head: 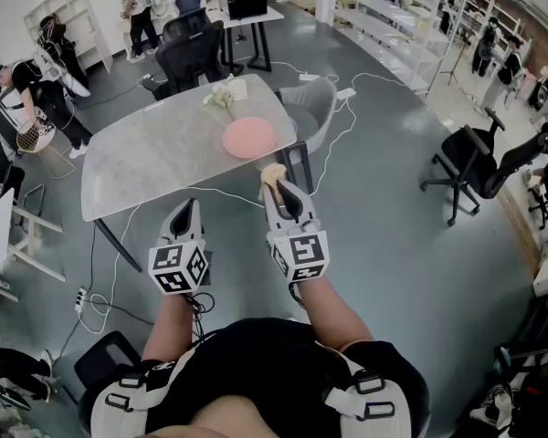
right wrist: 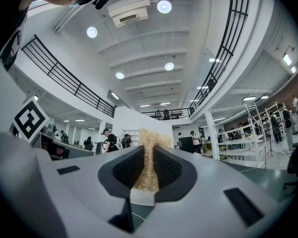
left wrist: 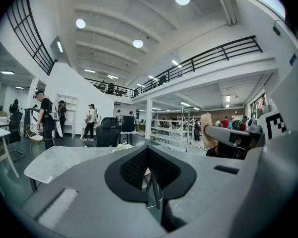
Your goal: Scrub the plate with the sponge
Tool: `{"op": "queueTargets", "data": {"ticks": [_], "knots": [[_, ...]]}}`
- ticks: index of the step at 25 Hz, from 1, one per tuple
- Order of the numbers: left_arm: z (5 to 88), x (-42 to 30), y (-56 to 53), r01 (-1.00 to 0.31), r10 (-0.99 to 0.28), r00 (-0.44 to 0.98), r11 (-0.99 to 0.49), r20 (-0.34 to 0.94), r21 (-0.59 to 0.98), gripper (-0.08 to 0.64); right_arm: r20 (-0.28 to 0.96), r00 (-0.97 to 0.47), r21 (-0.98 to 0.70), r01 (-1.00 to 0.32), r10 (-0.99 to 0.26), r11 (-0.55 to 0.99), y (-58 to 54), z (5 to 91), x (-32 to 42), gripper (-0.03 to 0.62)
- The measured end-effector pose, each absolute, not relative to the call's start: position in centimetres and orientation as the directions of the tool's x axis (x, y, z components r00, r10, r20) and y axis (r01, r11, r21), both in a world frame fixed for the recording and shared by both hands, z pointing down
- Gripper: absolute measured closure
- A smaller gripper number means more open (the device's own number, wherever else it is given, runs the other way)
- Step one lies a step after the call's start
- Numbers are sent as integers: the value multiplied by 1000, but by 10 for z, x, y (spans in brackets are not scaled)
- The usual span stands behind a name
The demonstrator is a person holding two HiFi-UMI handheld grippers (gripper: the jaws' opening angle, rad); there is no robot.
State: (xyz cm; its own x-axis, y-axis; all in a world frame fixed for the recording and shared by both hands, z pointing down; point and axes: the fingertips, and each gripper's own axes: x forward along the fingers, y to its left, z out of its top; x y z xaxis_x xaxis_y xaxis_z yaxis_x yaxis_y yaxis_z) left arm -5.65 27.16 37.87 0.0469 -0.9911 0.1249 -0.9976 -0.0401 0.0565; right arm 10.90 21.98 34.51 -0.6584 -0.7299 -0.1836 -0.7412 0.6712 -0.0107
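A pink plate (head: 248,137) lies near the right end of the grey marble table (head: 155,153). My right gripper (head: 276,188) is shut on a tan fibrous sponge (head: 272,173), held in the air short of the table's near edge; in the right gripper view the sponge (right wrist: 148,157) stands up between the closed jaws of the right gripper (right wrist: 148,170). My left gripper (head: 184,215) hangs lower and to the left, shut with nothing in it; its jaws meet in the left gripper view, where the left gripper (left wrist: 149,170) points level across the table top (left wrist: 64,157).
A crumpled white cloth (head: 226,92) lies on the table beyond the plate. A grey chair (head: 310,108) stands at the table's right end, black office chairs (head: 192,53) behind it. Cables and a power strip (head: 80,301) lie on the floor. People stand at the far left.
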Motion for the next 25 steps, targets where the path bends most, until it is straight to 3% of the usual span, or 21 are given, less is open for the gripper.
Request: {"op": "queueTargets", "data": {"ticks": [11,25], "knots": [[380,-62,279,-997,-989,38,-29,140,64,555,-185,-654,-18,-744,-734,668,227,346,103,540],[387,-120,291,-995,-989,65,-55,135,78,555,-192,-641,7,-758,-743,652,246,343,49,540]]}}
